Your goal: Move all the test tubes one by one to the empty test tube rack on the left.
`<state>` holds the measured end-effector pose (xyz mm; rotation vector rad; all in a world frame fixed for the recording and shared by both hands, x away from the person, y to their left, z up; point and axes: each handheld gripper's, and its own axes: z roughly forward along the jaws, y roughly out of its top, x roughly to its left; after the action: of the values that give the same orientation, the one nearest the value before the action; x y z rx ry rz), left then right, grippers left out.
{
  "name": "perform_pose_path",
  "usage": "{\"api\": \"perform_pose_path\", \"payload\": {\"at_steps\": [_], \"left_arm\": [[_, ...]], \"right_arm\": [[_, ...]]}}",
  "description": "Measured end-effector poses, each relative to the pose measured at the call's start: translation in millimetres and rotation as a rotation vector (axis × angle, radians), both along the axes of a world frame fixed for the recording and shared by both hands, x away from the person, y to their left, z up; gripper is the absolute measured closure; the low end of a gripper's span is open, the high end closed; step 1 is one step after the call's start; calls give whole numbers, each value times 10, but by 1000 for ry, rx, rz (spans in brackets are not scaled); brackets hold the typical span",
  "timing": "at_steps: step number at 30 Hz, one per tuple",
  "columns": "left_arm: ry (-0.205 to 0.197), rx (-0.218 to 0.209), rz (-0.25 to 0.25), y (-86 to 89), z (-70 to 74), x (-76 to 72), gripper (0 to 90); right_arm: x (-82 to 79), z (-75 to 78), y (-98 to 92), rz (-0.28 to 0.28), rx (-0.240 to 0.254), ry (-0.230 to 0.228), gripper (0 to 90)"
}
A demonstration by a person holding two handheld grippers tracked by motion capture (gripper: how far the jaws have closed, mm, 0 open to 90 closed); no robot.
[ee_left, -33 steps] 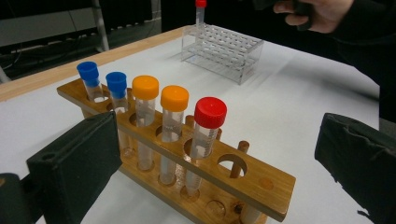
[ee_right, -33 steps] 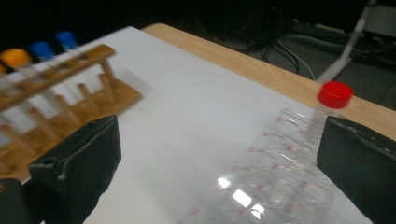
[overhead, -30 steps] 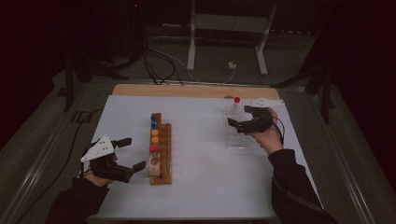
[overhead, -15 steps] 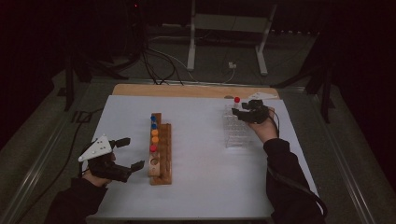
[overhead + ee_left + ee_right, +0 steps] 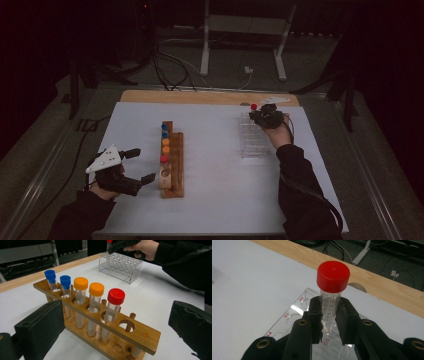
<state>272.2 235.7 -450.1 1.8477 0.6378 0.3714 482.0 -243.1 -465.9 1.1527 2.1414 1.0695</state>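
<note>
On a white worktop (image 5: 220, 200) in a dark room, the right hand-held gripper (image 5: 329, 315) has just closed, pinching an upright red-capped clear plastic tube (image 5: 331, 292) over the clear plastic rack (image 5: 252, 142); the left hand-held gripper (image 5: 139, 165) sits spread, well apart from that rack.

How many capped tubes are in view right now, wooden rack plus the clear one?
6: five in the wooden rack, two blue, two orange, one red; one red-capped tube at the clear rack, clamped by the right gripper.

Right tool (image 5: 329, 322) moved over clear rack (image 5: 253, 142), jaws just closed on red-capped tube (image 5: 332, 290).
</note>
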Motion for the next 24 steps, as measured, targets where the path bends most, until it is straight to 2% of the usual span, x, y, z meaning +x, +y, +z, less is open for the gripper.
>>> {"api": "perform_pose_path", "payload": {"at_steps": [2, 15, 18, 20, 24], "left_arm": [[2, 14, -3, -9, -2, 2, 11], [18, 10, -19, -29, 36, -4, 11], [22, 24, -22, -47, 62, -3, 11], [28, 11, -28, -54, 84, 0, 11], [26, 22, -24, -112, 140, -12, 11]], "right_arm": [[-11, 28, -8, -1, 6, -12, 752], [-134, 413, 1, 9, 11, -84, 753], [-199, 502, 12, 20, 12, -103, 754], [-251, 557, 34, 33, 16, -112, 753], [-361, 652, 95, 59, 12, -124, 753]]}}
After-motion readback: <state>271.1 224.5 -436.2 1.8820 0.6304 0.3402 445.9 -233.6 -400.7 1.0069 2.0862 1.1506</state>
